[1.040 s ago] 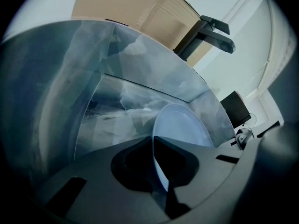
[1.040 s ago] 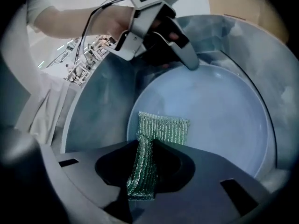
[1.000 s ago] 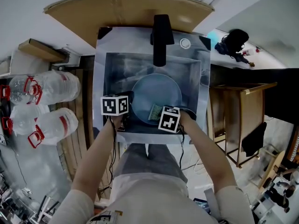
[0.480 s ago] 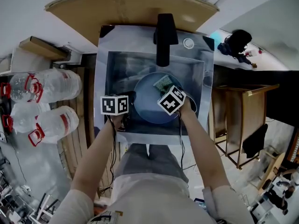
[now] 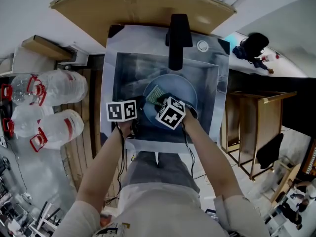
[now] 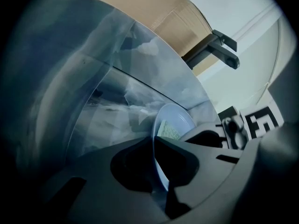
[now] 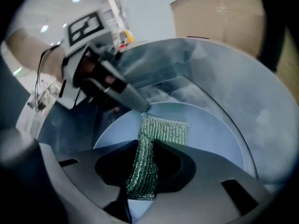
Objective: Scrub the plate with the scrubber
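Down near the middle of the head view, the left gripper (image 5: pixel 140 106) is clamped on the left rim of the pale blue plate (image 5: pixel 186 92). Right beside it, the right gripper (image 5: pixel 159 98) is pinching a green mesh scrubber (image 7: pixel 163 129), whose free end lies flat on the plate's left side. Plate's sitting in the steel sink (image 5: pixel 126 68), with the black faucet (image 5: pixel 178 41) sticking out over it toward the top of the frame.
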{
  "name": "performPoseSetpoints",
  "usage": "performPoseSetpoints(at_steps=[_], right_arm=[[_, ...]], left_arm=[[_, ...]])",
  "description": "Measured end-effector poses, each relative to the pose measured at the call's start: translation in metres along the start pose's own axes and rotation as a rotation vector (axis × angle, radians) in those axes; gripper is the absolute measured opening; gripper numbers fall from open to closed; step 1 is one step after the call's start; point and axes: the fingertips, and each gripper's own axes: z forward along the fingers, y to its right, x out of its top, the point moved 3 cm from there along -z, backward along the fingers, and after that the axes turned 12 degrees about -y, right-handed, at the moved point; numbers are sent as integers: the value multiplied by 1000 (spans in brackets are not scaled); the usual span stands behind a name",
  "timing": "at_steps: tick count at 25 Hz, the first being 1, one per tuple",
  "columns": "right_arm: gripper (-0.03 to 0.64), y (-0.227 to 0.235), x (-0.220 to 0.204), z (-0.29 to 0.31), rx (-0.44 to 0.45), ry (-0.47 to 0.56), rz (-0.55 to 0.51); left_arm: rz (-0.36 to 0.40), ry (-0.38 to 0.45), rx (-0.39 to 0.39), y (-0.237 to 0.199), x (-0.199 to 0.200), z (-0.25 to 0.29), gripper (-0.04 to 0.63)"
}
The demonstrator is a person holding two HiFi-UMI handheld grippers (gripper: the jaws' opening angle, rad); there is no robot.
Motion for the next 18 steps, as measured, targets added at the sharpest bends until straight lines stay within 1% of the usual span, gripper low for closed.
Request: performPoseSetpoints(at_steps=[2, 3, 5, 8, 9, 11, 13, 16, 18], right_arm=[[129, -27, -6, 6, 12, -76, -166], [129, -39, -10, 8, 31, -99, -217], [130, -57, -21, 8, 85, -114, -251], [129, -66, -45, 2, 175, -139, -214], [129, -66, -55, 0, 194, -161, -198], [126, -59, -74, -4, 199, -211, -166], [126, -46, -86, -7, 169, -249, -134], [126, -19, -89, -11, 78, -268, -51], [126, 3, -86, -12, 6, -259, 21]], left_arm=[[-25, 10, -11, 0, -1, 0, 32], [-27, 14, -10, 0, -1, 0, 32], [-23, 20, -2, 0, 0, 0, 32], [-21, 20, -2, 0, 0, 0, 32], [-19, 17, -3, 0, 0, 0, 32], [-13, 10, -1, -1, 0, 1, 32], [-8, 6, 1, -1, 0, 1, 32], [-6, 5, 0, -1, -1, 1, 32], [-5, 4, 0, -1, -1, 1, 32]])
